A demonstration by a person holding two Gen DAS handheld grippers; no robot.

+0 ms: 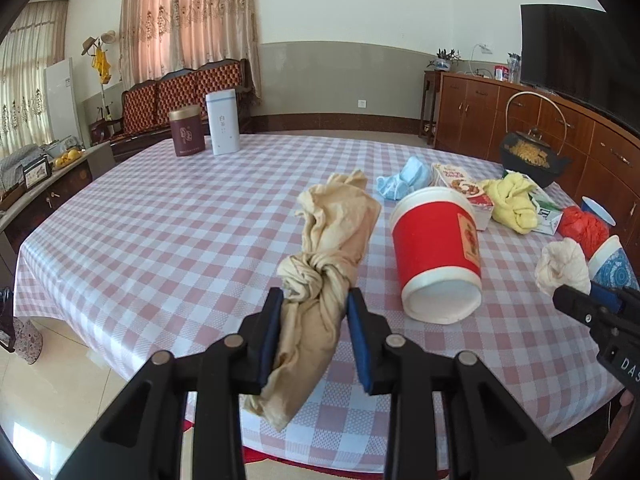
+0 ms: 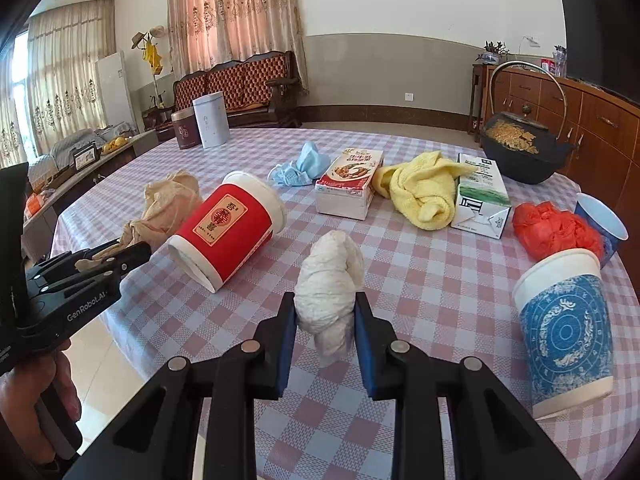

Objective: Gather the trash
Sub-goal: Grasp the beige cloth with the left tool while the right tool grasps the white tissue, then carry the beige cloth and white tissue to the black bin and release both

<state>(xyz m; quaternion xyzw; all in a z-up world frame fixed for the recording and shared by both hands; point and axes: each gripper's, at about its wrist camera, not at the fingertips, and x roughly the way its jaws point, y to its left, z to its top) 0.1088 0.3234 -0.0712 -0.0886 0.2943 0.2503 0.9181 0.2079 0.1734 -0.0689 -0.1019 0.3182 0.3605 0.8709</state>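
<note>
Trash fills both: left tongs (image 1: 314, 300) clamp the knotted beige cloth (image 1: 328, 240), right tongs (image 2: 325, 305) the white wad (image 2: 330, 280).

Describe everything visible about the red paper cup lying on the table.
The red paper cup is a wide tub with a red band, white rims top and bottom, and a gold-and-red label on its side. It looks like coated paper. It lies tipped on its side on the checked tablecloth, base toward the cameras, beside the knotted beige cloth. No gripper touches it.
</note>
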